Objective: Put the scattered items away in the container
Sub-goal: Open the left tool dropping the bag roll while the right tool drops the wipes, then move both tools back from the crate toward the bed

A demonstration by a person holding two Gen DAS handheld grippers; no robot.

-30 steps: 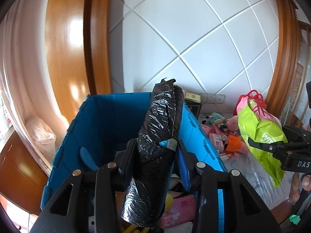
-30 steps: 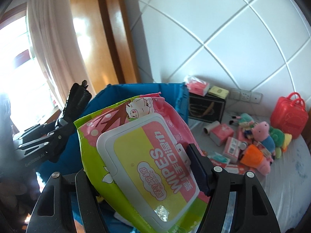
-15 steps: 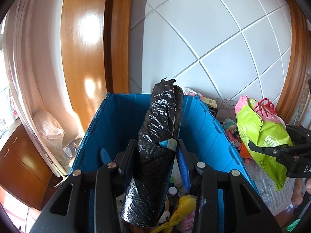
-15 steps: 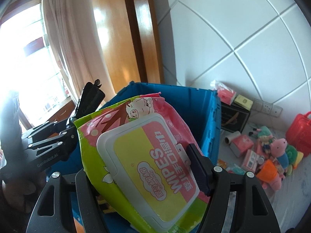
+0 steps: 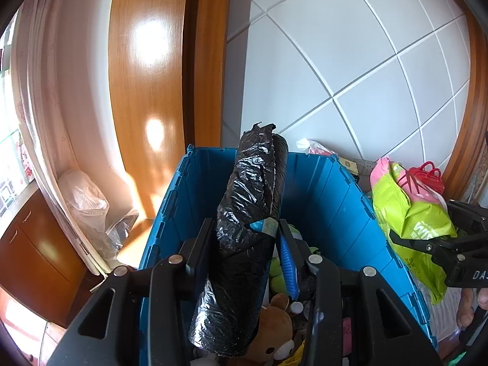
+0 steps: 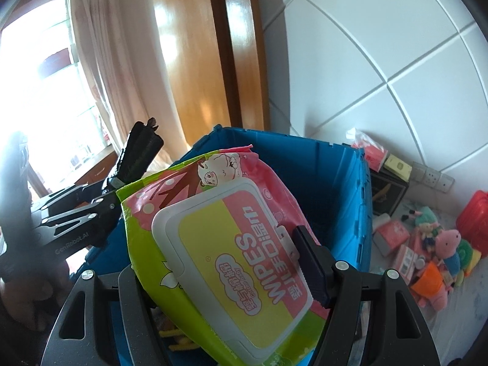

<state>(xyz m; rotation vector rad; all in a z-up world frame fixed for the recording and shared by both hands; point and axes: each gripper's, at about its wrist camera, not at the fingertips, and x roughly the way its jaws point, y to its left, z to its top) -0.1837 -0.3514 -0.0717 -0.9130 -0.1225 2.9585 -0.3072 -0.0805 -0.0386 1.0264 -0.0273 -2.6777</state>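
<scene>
Swinging both loads over the blue bin (image 5: 323, 201) since 1 s ago: left gripper (image 5: 244, 262) fingers clamp the black bag roll (image 5: 244, 244) mid-frame, right gripper (image 6: 225, 271) fingers hold the wipes pack (image 6: 225, 244) w/ bin behind, so prob ready to drop

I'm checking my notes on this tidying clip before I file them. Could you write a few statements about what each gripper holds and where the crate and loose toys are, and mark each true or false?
1. The left gripper has its jaws closed on a black plastic roll. True.
2. The right gripper is empty. False: it grips a pack of wipes.
3. The blue crate already holds a brown teddy bear. True.
4. The pink pig plush lies inside the crate. False: it lies outside, to the right of the crate, among other loose toys.
5. The wipes pack has a white flip lid. True.
</scene>
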